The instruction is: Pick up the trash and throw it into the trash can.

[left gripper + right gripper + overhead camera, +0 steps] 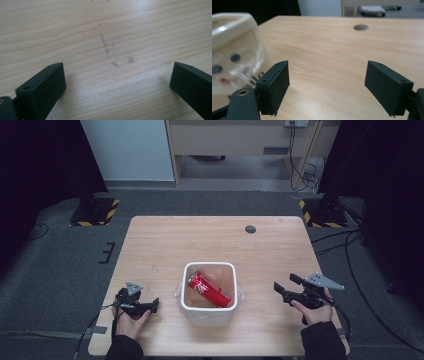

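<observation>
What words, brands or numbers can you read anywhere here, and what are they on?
None can be read.
Red can in the white bin: white lettering, too small and blurred to read.
Table: faint grey scuff marks, no letters.

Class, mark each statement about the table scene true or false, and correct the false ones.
1. The red can lies tilted inside the white bin. True.
2. The right gripper is clamped on the can. False: its jaws stand open with nothing between them, to the right of the bin.
3. The left gripper holds nothing. True: in the left gripper view its jaws are apart over bare wood.
4. The bin stands at the far edge of the table. False: it stands near the person's side, between the two grippers.
</observation>
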`<state>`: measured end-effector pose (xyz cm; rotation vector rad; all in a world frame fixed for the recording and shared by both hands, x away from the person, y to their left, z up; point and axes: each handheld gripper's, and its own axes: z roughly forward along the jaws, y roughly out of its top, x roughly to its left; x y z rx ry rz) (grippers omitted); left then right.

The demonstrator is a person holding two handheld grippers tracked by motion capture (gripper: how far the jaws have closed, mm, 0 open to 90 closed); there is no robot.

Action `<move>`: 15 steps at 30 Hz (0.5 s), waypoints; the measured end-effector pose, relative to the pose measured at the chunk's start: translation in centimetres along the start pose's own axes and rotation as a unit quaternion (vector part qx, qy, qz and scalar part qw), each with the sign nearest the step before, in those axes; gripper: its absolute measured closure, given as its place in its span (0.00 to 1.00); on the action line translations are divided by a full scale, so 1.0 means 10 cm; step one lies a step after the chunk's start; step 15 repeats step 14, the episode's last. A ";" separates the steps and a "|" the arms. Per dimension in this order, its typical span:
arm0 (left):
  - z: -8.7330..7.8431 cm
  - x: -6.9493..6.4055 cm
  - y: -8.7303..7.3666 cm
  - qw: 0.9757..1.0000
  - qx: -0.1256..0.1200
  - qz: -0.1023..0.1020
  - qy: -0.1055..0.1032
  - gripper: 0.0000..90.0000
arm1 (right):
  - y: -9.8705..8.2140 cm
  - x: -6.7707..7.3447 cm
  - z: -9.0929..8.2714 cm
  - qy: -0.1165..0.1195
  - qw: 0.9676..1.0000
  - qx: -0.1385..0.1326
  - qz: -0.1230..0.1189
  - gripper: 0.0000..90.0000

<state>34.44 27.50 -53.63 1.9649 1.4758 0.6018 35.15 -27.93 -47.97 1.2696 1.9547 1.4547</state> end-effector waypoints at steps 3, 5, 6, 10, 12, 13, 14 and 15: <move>0.00 0.00 0.00 1.000 0.000 0.000 0.000 0.00 | -0.15 -0.12 -0.01 -0.017 1.000 0.016 0.009 0.22; 0.00 0.00 0.00 1.000 0.000 0.000 0.000 0.00 | -0.22 -0.20 -0.01 -0.035 0.999 0.023 0.012 0.21; 0.00 0.00 0.00 1.000 0.000 0.000 0.000 0.00 | -0.26 -0.24 0.00 -0.045 0.998 0.030 0.013 0.21; 0.00 0.00 0.00 1.000 0.000 0.001 -0.001 0.00 | -0.39 -0.38 0.04 -0.076 0.995 0.059 0.008 0.20; 0.00 0.00 0.00 1.000 0.000 0.003 -0.003 0.00 | -0.43 -0.41 0.05 -0.089 0.993 0.072 0.007 0.19; 0.00 0.00 0.00 1.000 0.000 0.003 -0.003 0.00 | -0.45 -0.42 0.06 -0.095 0.992 0.080 0.003 0.19; 0.00 0.00 0.00 1.000 0.000 0.004 -0.004 0.00 | -0.46 -0.43 0.06 -0.101 0.991 0.087 -0.001 0.19; 0.00 0.00 0.00 1.000 0.000 0.004 -0.004 0.00 | -0.46 -0.43 0.06 -0.101 0.991 0.087 -0.001 0.19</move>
